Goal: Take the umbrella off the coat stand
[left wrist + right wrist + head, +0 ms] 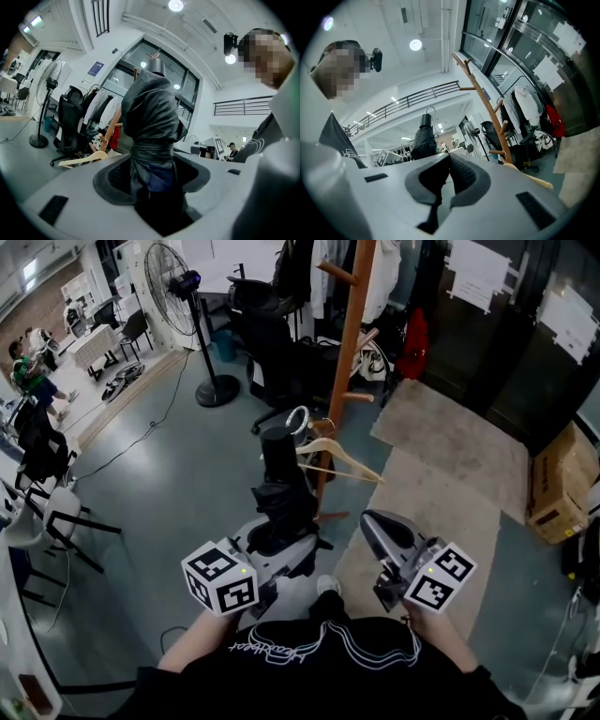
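A black folded umbrella [279,465] points away from me with my left gripper [279,538] shut on its lower part. In the left gripper view its wrapped body [152,117] fills the space between the jaws. It is clear of the wooden coat stand [352,343], which rises just behind and to the right of it. My right gripper [375,526] hangs beside the umbrella on the right, shut and with nothing in it. From the right gripper view the umbrella [423,140] shows to the left, its ring loop on top, and the coat stand [480,91] to the right.
A pale wooden hanger [342,457] hangs low on the stand. Coats and a black office chair [272,362] crowd behind it. A standing fan [183,282] is at the back left, a rug [450,442] and a cardboard box [562,479] are to the right, and chairs [47,512] are at the left.
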Demonstrator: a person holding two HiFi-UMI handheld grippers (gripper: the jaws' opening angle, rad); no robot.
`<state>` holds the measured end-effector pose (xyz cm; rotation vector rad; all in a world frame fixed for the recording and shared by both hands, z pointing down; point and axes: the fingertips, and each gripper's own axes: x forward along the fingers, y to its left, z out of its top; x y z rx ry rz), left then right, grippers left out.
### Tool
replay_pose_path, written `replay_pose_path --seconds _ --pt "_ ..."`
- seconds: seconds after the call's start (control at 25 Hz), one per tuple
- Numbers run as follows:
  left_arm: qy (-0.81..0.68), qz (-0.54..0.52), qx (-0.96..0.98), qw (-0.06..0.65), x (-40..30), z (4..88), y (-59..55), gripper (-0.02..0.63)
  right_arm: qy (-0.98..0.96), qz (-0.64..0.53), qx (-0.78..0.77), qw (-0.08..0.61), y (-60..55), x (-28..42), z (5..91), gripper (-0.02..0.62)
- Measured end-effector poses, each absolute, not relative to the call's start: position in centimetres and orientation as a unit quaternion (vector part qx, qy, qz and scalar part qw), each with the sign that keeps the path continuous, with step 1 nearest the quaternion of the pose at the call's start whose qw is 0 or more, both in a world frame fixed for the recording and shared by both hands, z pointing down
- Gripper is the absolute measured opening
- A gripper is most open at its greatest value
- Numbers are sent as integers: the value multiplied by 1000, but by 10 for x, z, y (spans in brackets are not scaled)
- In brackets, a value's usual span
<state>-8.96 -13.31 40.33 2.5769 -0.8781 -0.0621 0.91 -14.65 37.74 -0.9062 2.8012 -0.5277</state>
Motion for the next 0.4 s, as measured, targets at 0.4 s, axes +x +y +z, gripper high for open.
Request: replay_pose_path --seconds 0.4 --pt "-316 -21 926 205 -84 405 -156 232 933 -176 -304 74 -170 16 379 2"
